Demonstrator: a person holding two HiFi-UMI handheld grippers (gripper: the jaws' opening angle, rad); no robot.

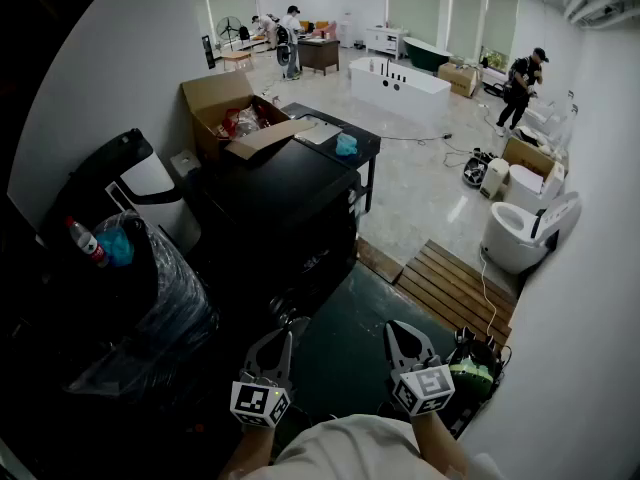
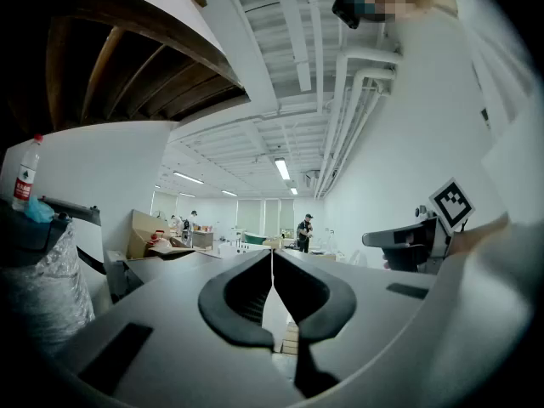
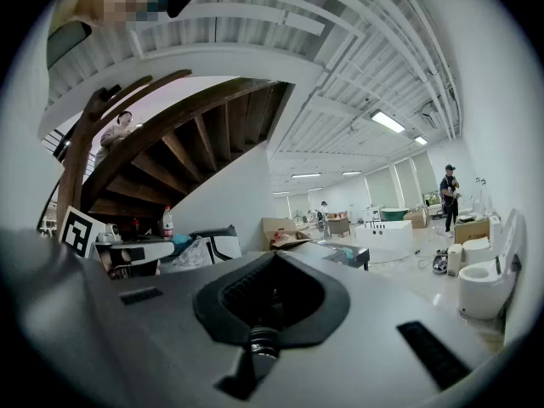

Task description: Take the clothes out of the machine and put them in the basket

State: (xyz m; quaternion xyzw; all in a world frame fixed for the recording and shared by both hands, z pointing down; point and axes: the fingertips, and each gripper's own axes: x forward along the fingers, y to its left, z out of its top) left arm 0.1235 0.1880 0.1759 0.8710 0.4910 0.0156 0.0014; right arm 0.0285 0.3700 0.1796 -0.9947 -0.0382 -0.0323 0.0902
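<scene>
In the head view a black box-shaped machine [image 1: 285,193] stands ahead of me on the left, its front too dark to read. No clothes show in any view. My left gripper [image 1: 283,333] and right gripper [image 1: 398,330] are held side by side low in the picture, above a dark green floor mat [image 1: 345,333] and short of the machine. Both point level. The left gripper [image 2: 272,266] is shut, its pads meeting with nothing between them. The right gripper [image 3: 274,266] is shut too and holds nothing. A dark container with something green in it [image 1: 475,373] sits by my right gripper.
A black bin wrapped in clear plastic [image 1: 140,308] with a bottle [image 1: 85,240] on it stands at the left. An open cardboard box [image 1: 235,118] is behind the machine. A wooden slat platform [image 1: 455,288] and a white toilet [image 1: 520,233] lie to the right. People stand far back.
</scene>
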